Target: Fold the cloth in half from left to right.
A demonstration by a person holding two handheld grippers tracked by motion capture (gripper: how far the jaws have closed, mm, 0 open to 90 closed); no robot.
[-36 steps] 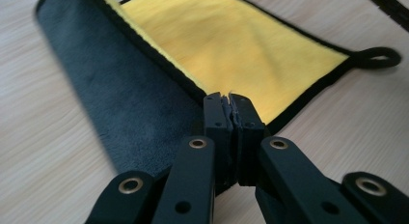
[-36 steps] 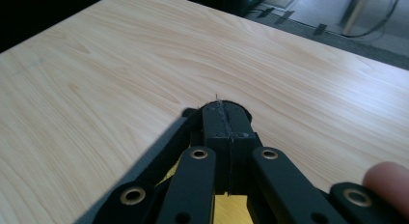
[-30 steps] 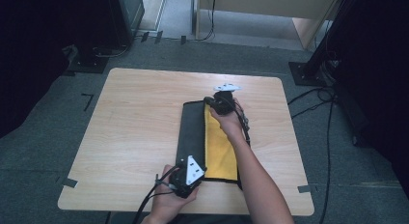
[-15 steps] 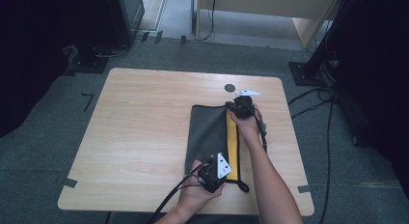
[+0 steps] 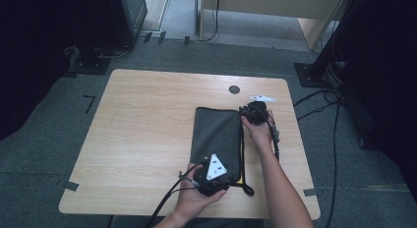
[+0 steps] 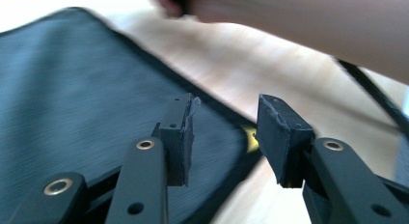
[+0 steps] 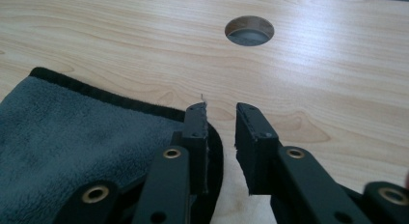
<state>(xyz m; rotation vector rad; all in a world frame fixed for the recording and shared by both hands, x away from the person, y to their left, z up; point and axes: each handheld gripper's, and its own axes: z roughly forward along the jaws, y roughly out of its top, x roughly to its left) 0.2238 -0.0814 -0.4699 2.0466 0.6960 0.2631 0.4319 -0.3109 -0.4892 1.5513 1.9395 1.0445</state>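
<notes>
— What am I looking at on the left side right now?

— I am watching the left hand-held gripper (image 5: 212, 175) hovering at the near end of the folded dark cloth (image 5: 218, 137). Its jaws have just been opening and are standing apart; in the left gripper view the cloth's black-trimmed corner is lying below and between the pads, but nothing is pressing on it. A sliver of yellow (image 6: 249, 139) is peeking out at that corner.

— And which way is the cloth running?

— Its long axis is running away from the left hand-held gripper toward the far edge of the tabletop (image 5: 147, 120), so the whole cloth is lying ahead of that one. The right hand-held gripper (image 5: 252, 111) is sitting at the cloth's far right corner, with the cloth lying to its left and the round hole (image 7: 249, 31) in the tabletop beyond its tips. Its jaws have also just been opening; a narrow gap is showing, and I judge the hem (image 7: 214, 151) is lying under the left pad rather than being pinched.

— Anything I am missing?

— The right forearm is blurring across the top of the left gripper view, and I am not able to tell how many layers the fold is hiding.
</notes>
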